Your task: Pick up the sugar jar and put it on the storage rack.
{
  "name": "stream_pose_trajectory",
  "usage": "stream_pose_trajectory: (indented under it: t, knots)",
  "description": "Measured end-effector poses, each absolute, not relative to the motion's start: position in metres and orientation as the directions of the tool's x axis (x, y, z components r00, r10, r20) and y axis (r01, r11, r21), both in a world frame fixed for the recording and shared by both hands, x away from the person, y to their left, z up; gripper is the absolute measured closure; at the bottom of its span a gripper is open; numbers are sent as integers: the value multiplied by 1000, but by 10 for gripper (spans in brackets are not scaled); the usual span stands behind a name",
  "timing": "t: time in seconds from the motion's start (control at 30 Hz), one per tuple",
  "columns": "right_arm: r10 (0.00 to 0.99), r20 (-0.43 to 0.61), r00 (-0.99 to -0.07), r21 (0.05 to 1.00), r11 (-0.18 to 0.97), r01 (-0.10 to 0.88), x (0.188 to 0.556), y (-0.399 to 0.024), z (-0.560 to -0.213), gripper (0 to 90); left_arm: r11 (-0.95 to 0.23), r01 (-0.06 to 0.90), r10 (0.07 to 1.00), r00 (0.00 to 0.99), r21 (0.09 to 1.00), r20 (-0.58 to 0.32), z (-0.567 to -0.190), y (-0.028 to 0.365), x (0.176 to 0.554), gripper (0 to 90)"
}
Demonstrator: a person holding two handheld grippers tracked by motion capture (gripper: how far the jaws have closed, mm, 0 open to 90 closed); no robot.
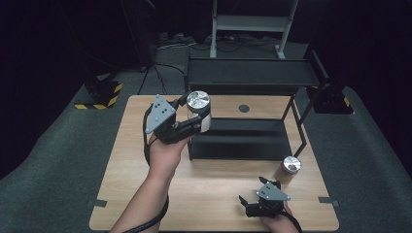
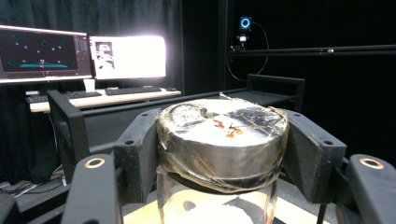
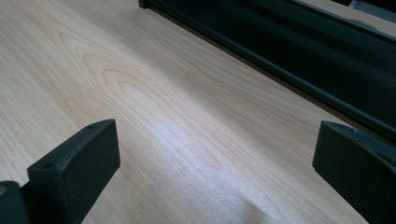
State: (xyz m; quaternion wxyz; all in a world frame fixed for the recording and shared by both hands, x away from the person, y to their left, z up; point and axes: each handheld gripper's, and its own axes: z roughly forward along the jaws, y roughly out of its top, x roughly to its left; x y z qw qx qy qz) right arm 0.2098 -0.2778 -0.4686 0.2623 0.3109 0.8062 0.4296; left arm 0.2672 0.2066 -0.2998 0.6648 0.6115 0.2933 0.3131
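Note:
A glass jar (image 1: 200, 112) with a foil-covered lid and white powder inside is held in the air at the left end of the black two-tier shelf (image 1: 243, 141). My left gripper (image 1: 192, 114) is shut on it, its black pads (image 2: 135, 156) pressing just under the lid of the jar (image 2: 222, 140). A second jar (image 1: 290, 167) with a silver lid stands on the wooden table by the shelf's right front leg. My right gripper (image 1: 252, 191) rests low near the table's front edge, left of and in front of that jar. Its jaws stand wide open over bare wood (image 3: 205, 154).
The wooden table (image 1: 126, 160) has tape marks at its front corners. The shelf's upper tier (image 1: 250, 73) spans the back. Behind the shelf, the left gripper view shows a desk with two monitors (image 2: 84, 53) and a keyboard. Grey carpet surrounds the table.

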Motion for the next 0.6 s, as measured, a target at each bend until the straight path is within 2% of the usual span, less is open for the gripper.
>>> stream_pose_trajectory:
  t: [0.6]
  knots:
    - [727, -150, -671, 860, 430, 274, 210, -280, -469, 0, 64, -111, 780, 625, 992, 20, -270, 194, 279, 343]
